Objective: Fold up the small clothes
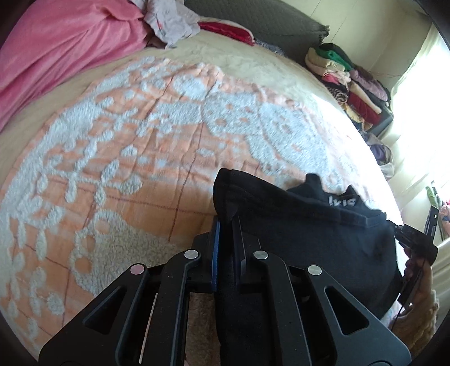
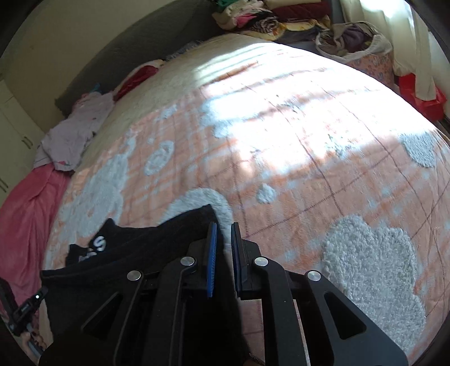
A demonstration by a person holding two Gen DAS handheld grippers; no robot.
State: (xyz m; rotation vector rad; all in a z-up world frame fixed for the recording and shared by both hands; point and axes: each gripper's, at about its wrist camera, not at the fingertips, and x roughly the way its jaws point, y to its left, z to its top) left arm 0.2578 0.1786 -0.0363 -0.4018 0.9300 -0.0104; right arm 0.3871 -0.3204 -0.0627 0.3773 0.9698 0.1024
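At the bottom of the left wrist view, the left gripper (image 1: 226, 222) has its fingers pressed together on a corner of the black garment (image 1: 303, 222), a soft, matte knit with white lettering near one edge. The cloth is pinched between the blue-padded finger and its black partner and drapes to the lower right of the frame. There the right gripper (image 1: 393, 225) also meets its far edge, a hand partly visible behind it.

In the right wrist view, the right gripper (image 2: 223, 225) shows a narrow gap between its blue pads, with dark cloth running under and between the fingers. Whether it is actually clamping the cloth cannot be told. The garment spreads to the lower left of that frame, hanging just above the bedspread.

Beyond lies the bedspread (image 1: 140, 135), a quilted peach fabric stitched in a grid, with raised fluffy white floral and cloud shapes. Sunlight washes out its far right part.

Farther up, at the upper left, sits a crumpled pink blanket (image 1: 56, 50) with a wrinkled pale lilac garment (image 1: 171, 25) on it. A red cloth (image 1: 227, 31) lies beside it against a dark grey quilted headboard (image 1: 267, 19).

At the upper right, a stack of folded clothes (image 1: 348, 81) in mixed colours rises beside the bed. A pale basket (image 2: 362, 50) next to it holds rumpled purple and beige laundry.
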